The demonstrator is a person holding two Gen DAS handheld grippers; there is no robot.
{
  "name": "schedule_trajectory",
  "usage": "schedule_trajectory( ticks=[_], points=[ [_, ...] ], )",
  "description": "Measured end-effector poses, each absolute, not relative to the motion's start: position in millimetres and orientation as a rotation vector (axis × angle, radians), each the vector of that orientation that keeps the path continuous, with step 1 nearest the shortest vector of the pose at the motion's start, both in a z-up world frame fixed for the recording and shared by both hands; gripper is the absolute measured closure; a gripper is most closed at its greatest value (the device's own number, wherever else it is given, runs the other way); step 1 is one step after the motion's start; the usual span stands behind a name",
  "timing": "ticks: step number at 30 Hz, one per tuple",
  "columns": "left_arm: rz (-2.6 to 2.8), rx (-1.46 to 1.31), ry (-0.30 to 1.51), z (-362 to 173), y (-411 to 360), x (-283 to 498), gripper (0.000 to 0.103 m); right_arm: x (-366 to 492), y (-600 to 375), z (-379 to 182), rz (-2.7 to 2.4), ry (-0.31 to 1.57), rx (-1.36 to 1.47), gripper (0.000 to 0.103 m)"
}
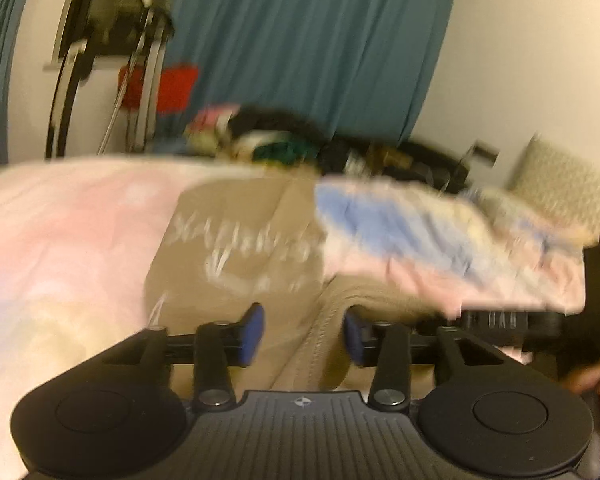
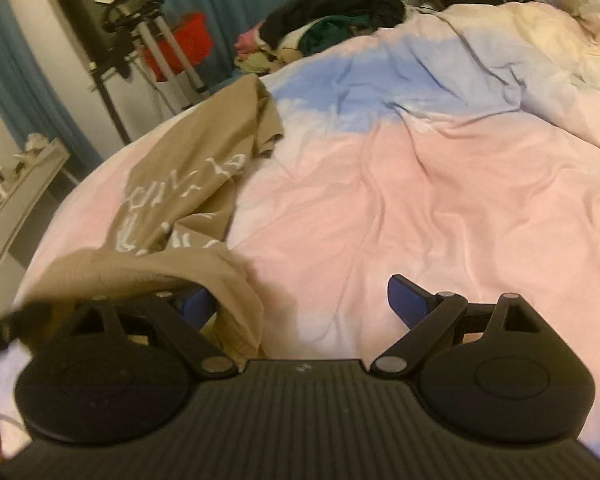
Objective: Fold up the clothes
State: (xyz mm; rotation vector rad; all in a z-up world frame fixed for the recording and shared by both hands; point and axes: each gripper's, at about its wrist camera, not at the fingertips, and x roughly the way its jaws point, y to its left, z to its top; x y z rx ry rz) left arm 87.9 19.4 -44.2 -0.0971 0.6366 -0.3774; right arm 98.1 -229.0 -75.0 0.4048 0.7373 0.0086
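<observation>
Our left gripper (image 1: 303, 334) has its blue pads parted, a fold of the tan printed cotton T-shirt (image 1: 240, 248) bunched between them. Our right gripper (image 2: 306, 304) spreads wide; the shirt's hem drapes over its pad at nine o'clock. The shirt lies on a pink-and-blue rumpled duvet (image 2: 420, 184). Teal curtains (image 1: 320, 40) hang at twelve o'clock.

My left camera sits low and close behind my left gripper (image 1: 304, 334), facing the teal curtain (image 1: 320, 40). My right camera looks ahead over my right gripper (image 2: 300, 308), along the bed. Both see the tan shirt (image 2: 196, 168).
</observation>
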Motion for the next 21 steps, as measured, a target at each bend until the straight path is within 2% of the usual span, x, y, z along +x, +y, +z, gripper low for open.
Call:
schedule_trajectory(
  ticks=[2, 5, 13, 15, 18, 19, 20, 21],
  points=[
    [-0.356, -0.042, 0.698, -48.7, 17.7, 75.1, 0.052, 98.3, -227.1, -75.8, 0.005, 0.736, 0.411, 0.011],
    [-0.362, 0.089, 0.728, -51.8, 9.9, 54.3, 0.041, 97.8, -230.5, -76.5, -0.019, 0.724, 0.435, 0.011],
    [-0.309, 0.363, 0.829, -90.5, -17.2, 42.9, 0.040, 95.7, -238.4, -73.2, -0.047, 0.676, 0.468, 0.011],
    [-0.256, 0.400, 0.847, -101.4, -14.7, 47.3, 0.047, 96.3, -239.3, -73.2, -0.051, 0.669, 0.468, 0.011],
    [-0.210, 0.346, 0.840, -101.2, 0.3, 60.7, 0.070, 97.7, -238.5, -74.1, -0.057, 0.667, 0.455, 0.011],
    [-0.208, 0.310, 0.823, -96.6, 6.3, 65.2, 0.082, 98.8, -237.2, -75.2, -0.061, 0.671, 0.445, 0.011],
    [-0.207, 0.277, 0.804, -91.5, 11.3, 69.2, 0.089, 99.8, -235.9, -76.2, -0.063, 0.676, 0.435, 0.011],
    [-0.205, 0.245, 0.784, -86.3, 16.3, 73.1, 0.091, 101.1, -234.3, -77.1, -0.063, 0.681, 0.423, 0.011]
  ],
)
